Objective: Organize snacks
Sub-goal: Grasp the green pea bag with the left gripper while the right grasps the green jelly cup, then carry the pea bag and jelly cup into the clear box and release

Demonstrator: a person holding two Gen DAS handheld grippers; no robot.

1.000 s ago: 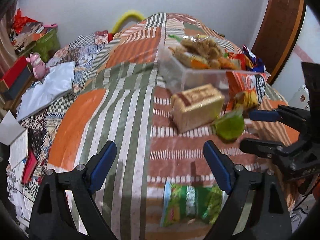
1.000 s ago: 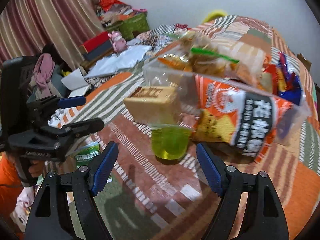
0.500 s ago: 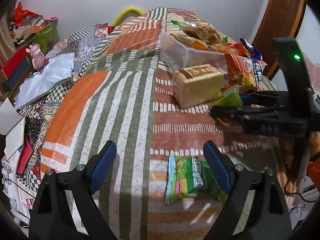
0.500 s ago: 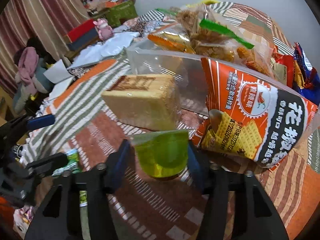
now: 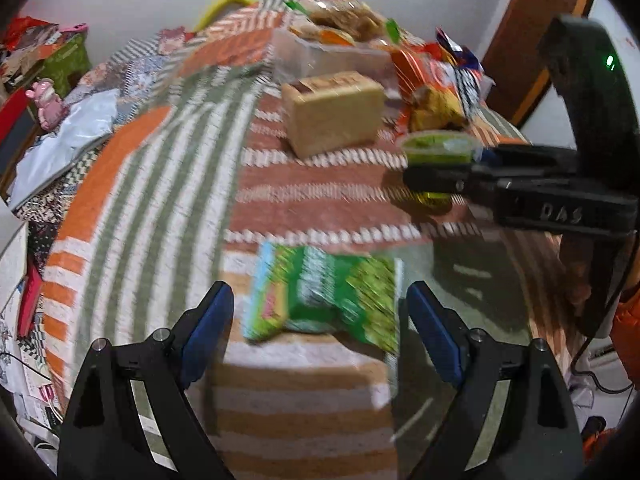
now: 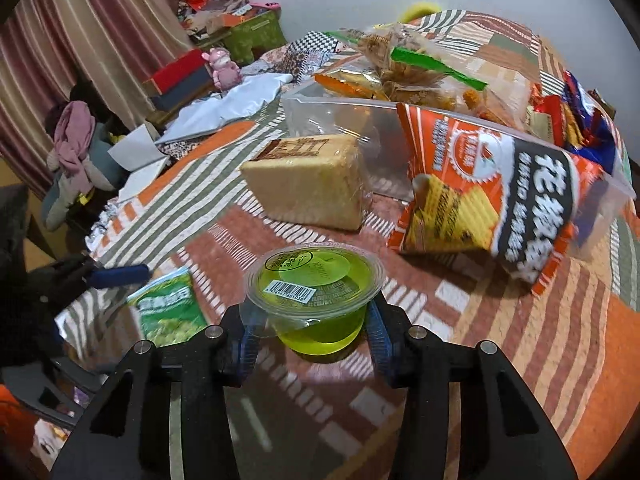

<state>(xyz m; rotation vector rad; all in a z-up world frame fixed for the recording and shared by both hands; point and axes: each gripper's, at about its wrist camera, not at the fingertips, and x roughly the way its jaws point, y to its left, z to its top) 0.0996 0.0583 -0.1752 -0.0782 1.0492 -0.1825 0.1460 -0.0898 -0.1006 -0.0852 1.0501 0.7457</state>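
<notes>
My right gripper (image 6: 312,334) is shut on a green jelly cup (image 6: 314,294) and holds it just above the striped bedspread; the cup also shows in the left wrist view (image 5: 438,148) between the right gripper's fingers. My left gripper (image 5: 320,332) is open, with a green snack packet (image 5: 324,296) lying between its fingertips; the packet also shows in the right wrist view (image 6: 168,308). A wrapped cake block (image 6: 308,188) and an orange chip bag (image 6: 492,196) lie in front of a clear bin (image 6: 340,116) full of snacks.
The patchwork bedspread (image 5: 140,200) covers the bed. A wooden headboard (image 5: 532,32) stands at the right. Clothes, boxes and a pink toy (image 6: 222,66) lie on the floor beside the bed at the left.
My right gripper closed on the green jelly cup and lifted it slightly. My left gripper moved forward and down over the green snack packet.
</notes>
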